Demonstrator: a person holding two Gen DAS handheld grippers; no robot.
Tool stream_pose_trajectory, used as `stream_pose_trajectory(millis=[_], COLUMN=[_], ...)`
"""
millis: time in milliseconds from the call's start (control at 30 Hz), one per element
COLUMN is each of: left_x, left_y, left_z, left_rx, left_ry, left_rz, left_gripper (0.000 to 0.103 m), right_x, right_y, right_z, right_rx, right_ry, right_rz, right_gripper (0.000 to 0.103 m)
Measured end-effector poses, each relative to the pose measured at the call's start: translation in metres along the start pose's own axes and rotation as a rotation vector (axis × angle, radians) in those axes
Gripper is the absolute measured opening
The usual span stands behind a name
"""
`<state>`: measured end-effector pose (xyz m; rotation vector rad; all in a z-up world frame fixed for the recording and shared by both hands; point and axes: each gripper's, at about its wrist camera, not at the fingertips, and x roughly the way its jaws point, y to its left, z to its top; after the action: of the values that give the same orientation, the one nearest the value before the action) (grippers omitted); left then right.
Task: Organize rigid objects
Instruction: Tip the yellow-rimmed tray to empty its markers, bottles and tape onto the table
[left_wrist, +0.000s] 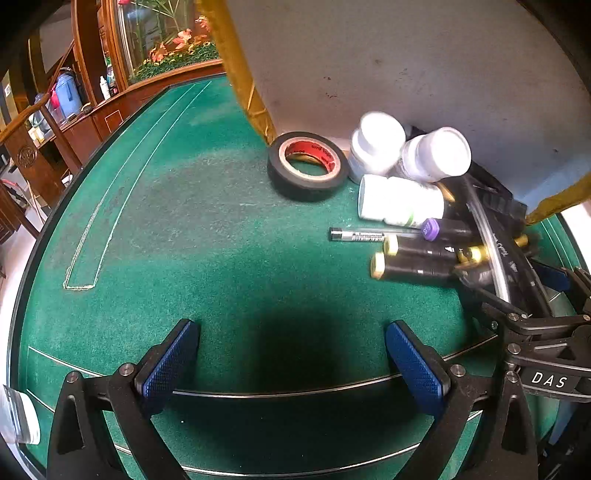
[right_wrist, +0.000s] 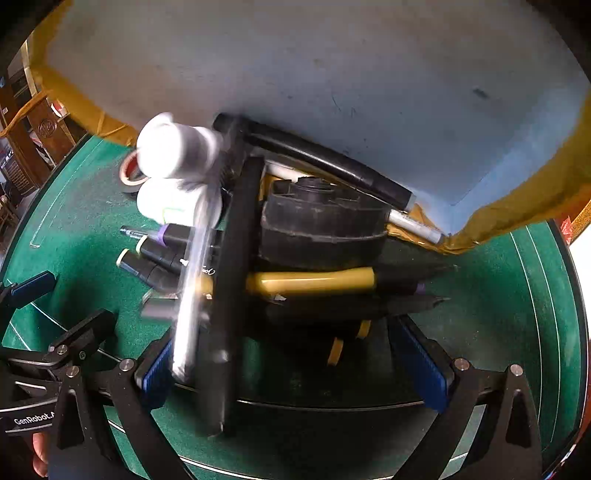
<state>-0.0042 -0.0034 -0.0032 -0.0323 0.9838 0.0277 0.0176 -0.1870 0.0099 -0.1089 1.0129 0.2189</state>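
A pile of rigid objects lies on the green felt table (left_wrist: 184, 229) against a grey board. It holds a black tape roll (left_wrist: 307, 166), three white bottles (left_wrist: 380, 147), a thin silver pen (left_wrist: 364, 235), black markers with gold caps (left_wrist: 410, 271) and a purple-capped marker (left_wrist: 443, 228). My left gripper (left_wrist: 291, 354) is open and empty, short of the pile. My right gripper (right_wrist: 295, 365) is open, its fingers astride a black strip (right_wrist: 236, 258) and a clear tube (right_wrist: 188, 306), both blurred. A yellow marker (right_wrist: 310, 282) and a black round holder (right_wrist: 321, 225) lie ahead.
The grey-blue board (right_wrist: 295, 74) with yellow-brown edging (left_wrist: 240, 74) stands right behind the pile. Wooden furniture (left_wrist: 55, 122) and a flower display (left_wrist: 173, 48) are beyond the table's far left edge. A white object (left_wrist: 22, 421) sits at the near left edge.
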Motion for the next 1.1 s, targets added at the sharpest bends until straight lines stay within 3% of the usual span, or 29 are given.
stream_pose_trajectory(millis=[1100], left_x=[-0.0006], left_y=[0.0002], left_z=[-0.0002], left_rx=[0.000], left_ry=[-0.001], left_rz=[-0.001], left_gripper=[0.103], right_x=[-0.0010], right_y=[0.0028], right_z=[-0.0028], right_rx=[-0.002], right_ry=[0.000], right_rz=[0.006], right_gripper=[0.103])
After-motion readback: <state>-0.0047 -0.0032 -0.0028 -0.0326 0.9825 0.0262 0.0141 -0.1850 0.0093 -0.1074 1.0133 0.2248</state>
